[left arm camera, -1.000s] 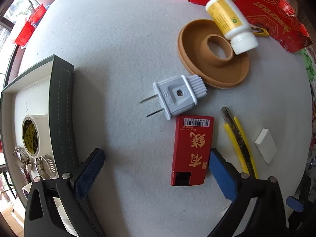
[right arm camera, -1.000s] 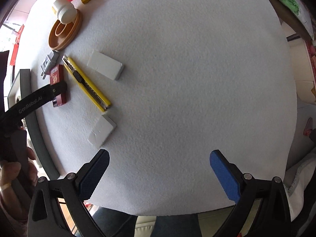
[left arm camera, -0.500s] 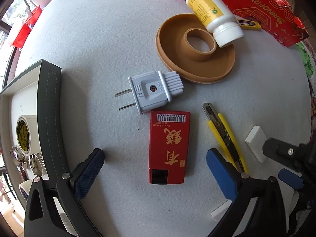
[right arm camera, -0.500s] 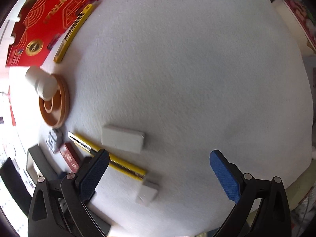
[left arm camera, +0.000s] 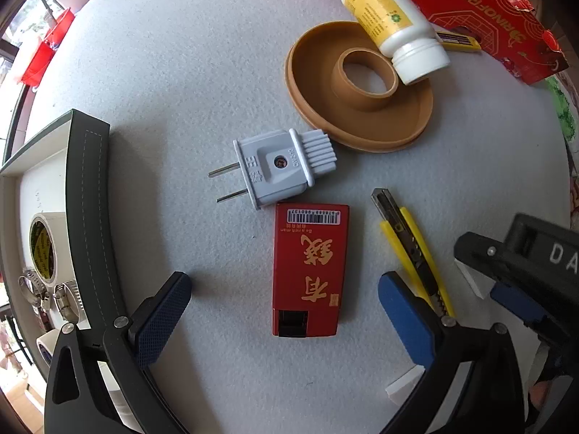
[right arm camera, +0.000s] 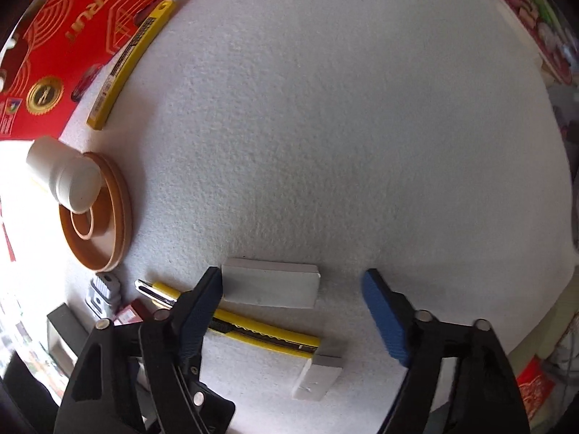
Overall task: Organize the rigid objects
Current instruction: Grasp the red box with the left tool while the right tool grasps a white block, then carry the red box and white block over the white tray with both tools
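Altogether two white blocks (right arm camera: 270, 286), two yellow cutters (right arm camera: 253, 331)

The table (left arm camera: 202, 72) is covered in pale grey felt; on it lie a grey two-pin plug (left arm camera: 278, 170), a red box with gold characters (left arm camera: 309, 271) just below the plug, and a yellow utility knife (left arm camera: 412, 249) to the box's side; a tan ring-shaped dish (left arm camera: 358, 123) lies beyond the plug, with a white bottle (left arm camera: 394, 25) lying tilted on its rim; a large red carton (left arm camera: 488, 11) sits at the far edge, a yellow blade case (right arm camera: 130, 61) beside it; a dark-rimmed tray (left arm camera: 88, 195) rests at one side; two white blocks (right arm camera: 271, 287) (right arm camera: 316, 378) lie near the knife.
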